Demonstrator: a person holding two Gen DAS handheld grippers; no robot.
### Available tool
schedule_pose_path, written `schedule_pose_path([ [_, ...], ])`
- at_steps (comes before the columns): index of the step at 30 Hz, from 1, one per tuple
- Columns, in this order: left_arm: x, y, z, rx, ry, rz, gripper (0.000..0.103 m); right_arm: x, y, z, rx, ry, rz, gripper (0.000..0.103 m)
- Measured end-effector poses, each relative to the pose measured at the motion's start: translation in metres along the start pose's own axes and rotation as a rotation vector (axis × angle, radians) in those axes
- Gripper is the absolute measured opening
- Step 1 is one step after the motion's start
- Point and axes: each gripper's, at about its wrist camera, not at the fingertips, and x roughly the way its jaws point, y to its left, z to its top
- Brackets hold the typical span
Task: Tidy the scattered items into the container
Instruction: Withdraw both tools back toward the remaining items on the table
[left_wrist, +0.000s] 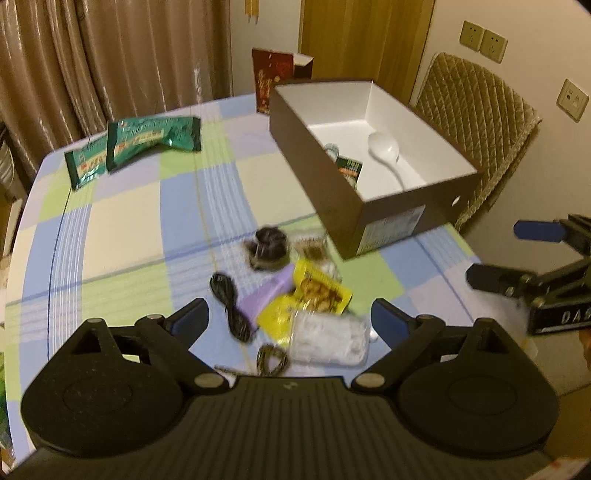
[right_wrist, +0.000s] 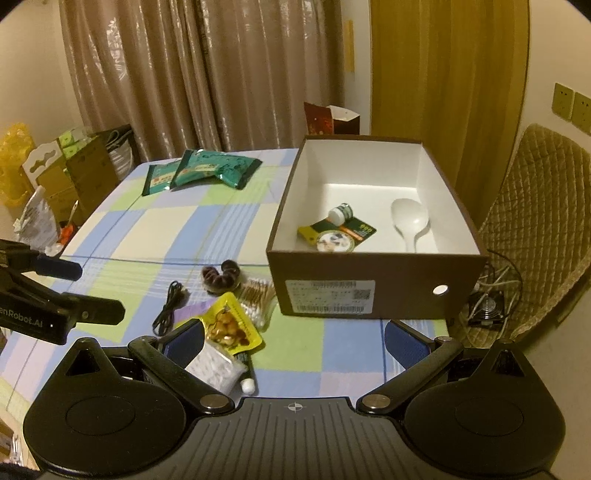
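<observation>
**Both grippers spread above the clutter, box waiting beside it**

Nearest the left wrist camera, the left gripper hangs over the pile of small items with its two blue-padded fingers wide apart, holding nothing. Between those fingers lie a clear packet of white pieces, a yellow snack packet, a purple item and a coiled black cable; a dark hair scrunchie sits just beyond them. This view is somewhat blurred.

From the right wrist camera, the right gripper is likewise spread and empty, level above the near edge of the checked tablecloth. Its left finger overlaps the clear packet in the picture; whether it touches it cannot be told. A bundle of cotton swabs lies between the yellow packet and the brown cardboard box.

Each gripper shows at the edge of the other's view, side by side and apart, both pointing toward the far side of the table.

Inside the open box, on its white floor, lie a white spoon, a small bottle and a green and yellow packet. Two green pouches rest overlapping on the far left of the table, well apart from the pile.
</observation>
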Motion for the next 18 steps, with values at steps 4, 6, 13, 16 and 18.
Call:
schedule_pose_path([
  [4, 0.001, 0.011, -0.015, -0.014, 0.013, 0.006, 0.093, 0.003, 0.003, -0.01, -0.008, 0.014, 0.022, 0.101],
  [6, 0.003, 0.015, -0.021, -0.017, 0.017, 0.005, 0.093, 0.007, 0.006, -0.016, -0.013, 0.027, 0.037, 0.101],
  [13, 0.016, 0.03, -0.042, -0.029, 0.061, 0.011, 0.093, 0.024, 0.02, -0.037, -0.077, 0.081, 0.091, 0.101],
  [16, 0.023, 0.037, -0.049, -0.037, 0.084, 0.015, 0.092, 0.032, 0.028, -0.047, -0.116, 0.101, 0.112, 0.101],
  [18, 0.03, 0.039, -0.053, -0.038, 0.097, 0.015, 0.092, 0.038, 0.032, -0.053, -0.137, 0.119, 0.117, 0.101],
])
